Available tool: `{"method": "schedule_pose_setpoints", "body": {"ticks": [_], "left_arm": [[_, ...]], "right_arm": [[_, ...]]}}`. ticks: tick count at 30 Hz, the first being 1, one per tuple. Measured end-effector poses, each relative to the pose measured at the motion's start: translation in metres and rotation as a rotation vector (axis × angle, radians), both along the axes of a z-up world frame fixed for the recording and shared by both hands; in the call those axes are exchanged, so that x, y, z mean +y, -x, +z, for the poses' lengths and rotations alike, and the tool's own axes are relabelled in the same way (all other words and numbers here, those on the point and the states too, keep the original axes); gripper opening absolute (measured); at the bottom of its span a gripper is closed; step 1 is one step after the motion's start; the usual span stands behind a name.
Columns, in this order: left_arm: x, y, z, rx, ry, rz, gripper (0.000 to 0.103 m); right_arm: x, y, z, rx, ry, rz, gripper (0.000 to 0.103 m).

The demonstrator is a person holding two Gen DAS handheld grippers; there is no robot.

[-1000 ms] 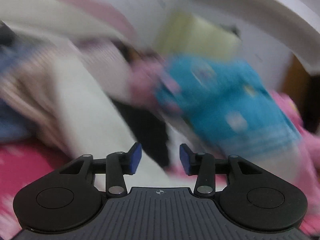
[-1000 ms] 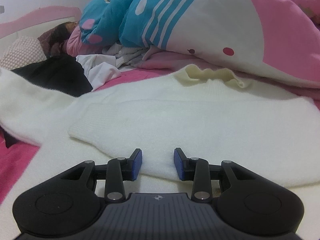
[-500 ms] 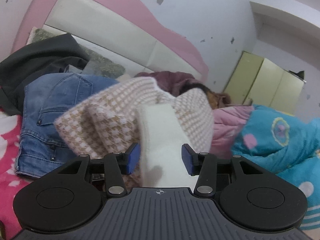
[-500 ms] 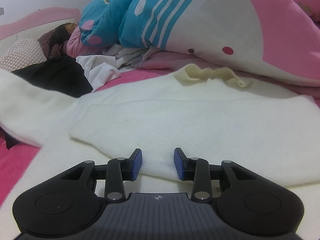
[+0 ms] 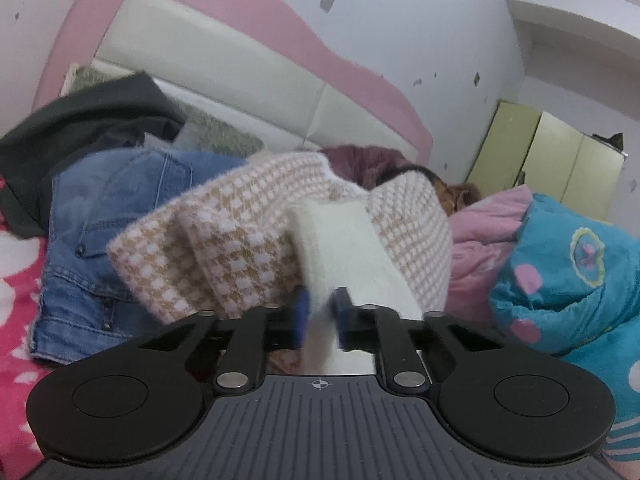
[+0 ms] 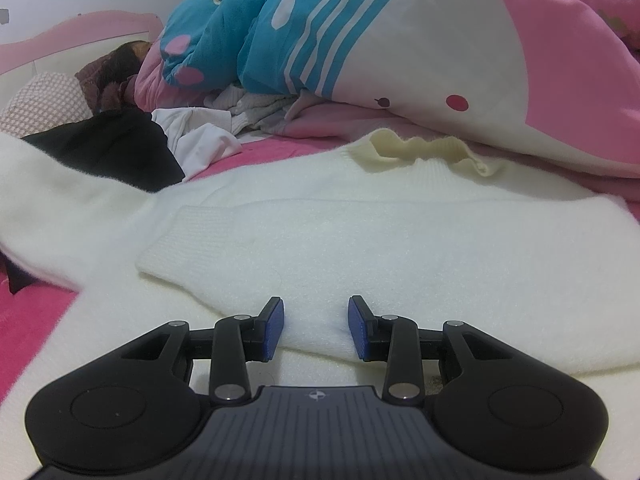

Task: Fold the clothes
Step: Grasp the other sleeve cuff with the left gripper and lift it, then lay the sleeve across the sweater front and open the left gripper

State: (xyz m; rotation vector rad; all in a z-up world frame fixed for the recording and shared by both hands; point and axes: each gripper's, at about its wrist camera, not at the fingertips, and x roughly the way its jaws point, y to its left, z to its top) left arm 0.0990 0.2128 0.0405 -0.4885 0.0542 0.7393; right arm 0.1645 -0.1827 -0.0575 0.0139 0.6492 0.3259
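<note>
The left gripper (image 5: 320,316) is pinched tight on the white sweater's sleeve (image 5: 340,248), holding it up in front of a houndstooth knit (image 5: 240,248) and jeans (image 5: 104,216). The right gripper (image 6: 316,328) sits wide open and empty, low over the white sweater (image 6: 360,232), which lies flat on the pink bedspread (image 6: 28,320), collar (image 6: 424,148) at the far side by the blue and pink duvet (image 6: 360,32).

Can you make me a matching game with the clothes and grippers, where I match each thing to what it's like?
Things:
1. left gripper
2. right gripper
3. jeans
4. collar

States:
a. open above the white sweater
b. blue, beside the checked knit
c. shut on a white sleeve
d. cream, wavy

Pairs: 1-c, 2-a, 3-b, 4-d
</note>
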Motion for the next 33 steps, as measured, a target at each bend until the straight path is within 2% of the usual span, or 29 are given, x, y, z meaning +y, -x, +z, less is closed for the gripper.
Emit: {"method": "schedule_pose_setpoints", "body": {"ticks": [10, 26, 29, 33], "left_arm": [[-0.045, 0.012, 0.015, -0.079, -0.155, -0.076, 0.007], [-0.227, -0.014, -0.022, 0.091, -0.269, -0.761, 0.007], [-0.247, -0.029, -0.05, 0.206, -0.251, -0.827, 0.007], [-0.255, -0.042, -0.065, 0.293, -0.24, -0.894, 0.007]], "right_arm": [[0.0, -0.001, 0.0, -0.001, -0.004, 0.0, 0.038], [-0.01, -0.001, -0.002, 0.004, -0.074, -0.003, 0.038], [-0.012, -0.001, -0.002, 0.007, -0.094, -0.003, 0.038], [-0.014, -0.002, -0.002, 0.009, -0.113, -0.004, 0.039]]}}
